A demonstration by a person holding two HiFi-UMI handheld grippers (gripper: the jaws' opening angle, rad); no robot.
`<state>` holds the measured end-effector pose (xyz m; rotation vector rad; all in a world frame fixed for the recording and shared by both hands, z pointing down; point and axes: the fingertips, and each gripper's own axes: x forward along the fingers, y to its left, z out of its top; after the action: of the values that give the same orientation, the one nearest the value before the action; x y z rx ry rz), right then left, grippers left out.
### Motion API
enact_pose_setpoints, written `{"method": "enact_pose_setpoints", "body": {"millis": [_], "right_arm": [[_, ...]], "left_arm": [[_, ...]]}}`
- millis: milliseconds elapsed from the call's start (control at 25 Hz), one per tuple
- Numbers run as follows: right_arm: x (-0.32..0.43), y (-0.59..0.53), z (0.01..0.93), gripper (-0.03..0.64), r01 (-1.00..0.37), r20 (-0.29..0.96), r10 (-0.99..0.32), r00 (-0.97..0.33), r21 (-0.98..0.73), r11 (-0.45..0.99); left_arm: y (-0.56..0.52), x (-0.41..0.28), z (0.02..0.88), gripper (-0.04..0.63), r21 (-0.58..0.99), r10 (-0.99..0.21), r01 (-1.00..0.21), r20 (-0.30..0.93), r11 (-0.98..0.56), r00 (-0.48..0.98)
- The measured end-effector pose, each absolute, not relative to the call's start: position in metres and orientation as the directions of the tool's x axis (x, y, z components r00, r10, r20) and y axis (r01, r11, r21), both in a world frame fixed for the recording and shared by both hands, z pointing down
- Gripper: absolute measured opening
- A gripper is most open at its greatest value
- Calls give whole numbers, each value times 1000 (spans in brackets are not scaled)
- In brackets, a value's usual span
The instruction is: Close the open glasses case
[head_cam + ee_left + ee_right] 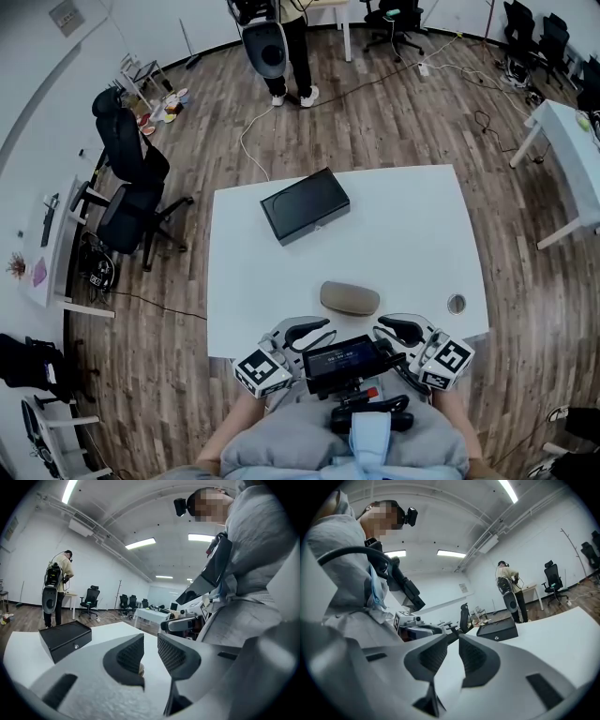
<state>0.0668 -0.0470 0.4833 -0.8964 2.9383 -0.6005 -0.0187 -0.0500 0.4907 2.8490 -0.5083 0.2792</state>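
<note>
Glasses case (350, 298) lies on the white table (412, 234) near its front edge, lid down and apparently closed already. Just nearer the person, the left gripper (314, 333) and the right gripper (392, 328) are both empty, jaws slightly apart and touching nothing. A black box (305, 204) sits farther back. Whether the lid has latched cannot be told, and a further push could skid the smooth case across the table.

Grey sweatshirt (281, 448), white tongs (314, 330), checkered marker cubes (263, 371)
</note>
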Motion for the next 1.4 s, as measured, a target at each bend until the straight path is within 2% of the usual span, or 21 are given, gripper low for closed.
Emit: {"method": "enact_pose_setpoints", "body": {"millis": [360, 720, 1000, 1400], "right_arm": [[67, -51, 483, 86, -539, 95, -545, -833, -361, 761], [66, -50, 480, 71, -511, 78, -522, -849, -371, 776], [68, -51, 489, 40, -537, 123, -528, -840, -330, 777], [72, -51, 492, 34, -525, 117, -520, -846, -350, 776]], "left_arm": [[-48, -12, 490, 20, 195, -268, -316, 237, -929, 934], [-52, -10, 491, 20, 204, -259, -312, 249, -928, 933], [-54, -7, 493, 20, 200, -260, -317, 266, -927, 928], [-52, -5, 497, 20, 195, -268, -326, 273, -925, 924]]}}
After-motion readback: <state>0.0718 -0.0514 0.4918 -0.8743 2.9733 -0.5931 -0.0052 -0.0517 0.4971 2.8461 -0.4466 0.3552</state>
